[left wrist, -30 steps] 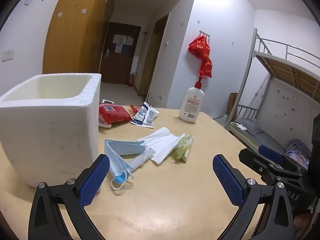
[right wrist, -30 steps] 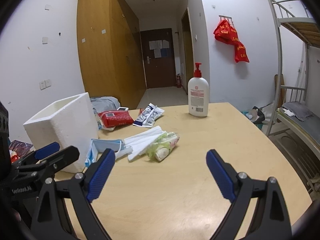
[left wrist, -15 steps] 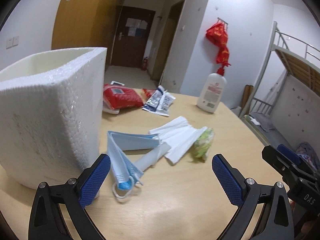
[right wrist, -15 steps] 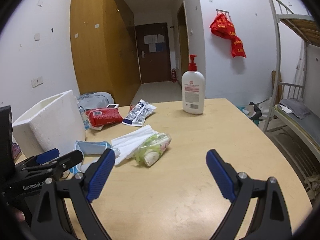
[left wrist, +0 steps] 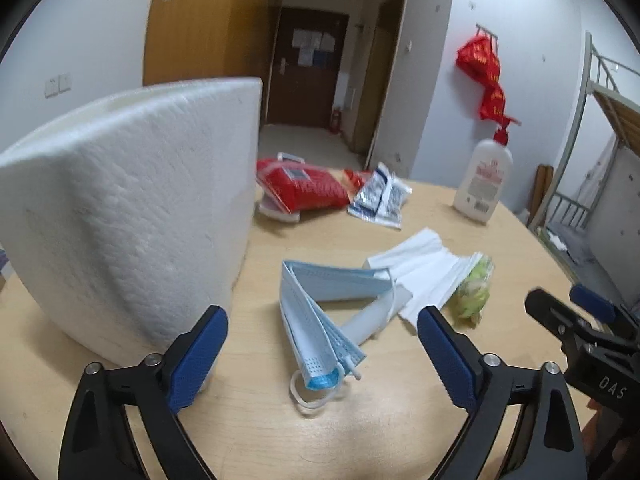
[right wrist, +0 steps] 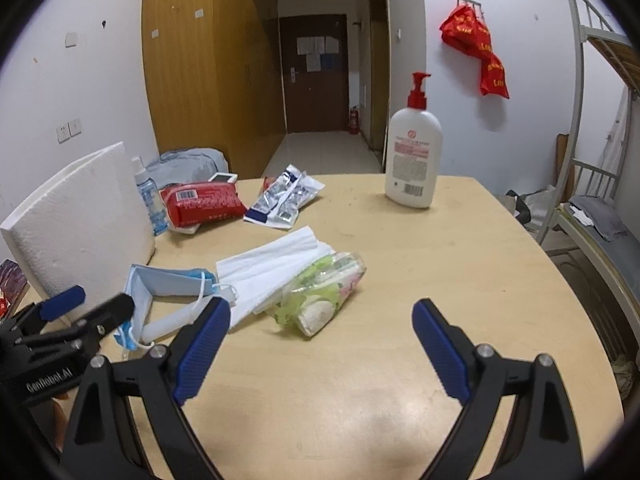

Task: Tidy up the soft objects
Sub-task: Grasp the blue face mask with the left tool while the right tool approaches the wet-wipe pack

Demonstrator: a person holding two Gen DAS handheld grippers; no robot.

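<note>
A heap of blue face masks (left wrist: 320, 320) lies on the wooden table (left wrist: 280, 420) beside a white foam box (left wrist: 132, 216). My left gripper (left wrist: 320, 316) hovers just before the masks; its jaws are closing, the masks lie between the blue pads (left wrist: 196, 360), and neither pad touches them. White tissues (right wrist: 276, 264) and a green tissue pack (right wrist: 324, 292) lie right of the masks (right wrist: 168, 284). My right gripper (right wrist: 320, 308) is open in front of the green pack and holds nothing. Each gripper shows at the edge of the other's view.
Behind the pile lie a red wipes pack (right wrist: 204, 202), blue-white sachets (right wrist: 286, 196), a phone (right wrist: 224, 178) and a small spray bottle (right wrist: 150, 200). A white pump bottle (right wrist: 414, 160) stands at the far right. A bunk bed (right wrist: 592, 220) is past the table's right edge.
Both grippers have come forward and lower toward the pile. The masks now sit between the left fingers, which stand slightly narrower. The green pack is nearer the right gripper.
</note>
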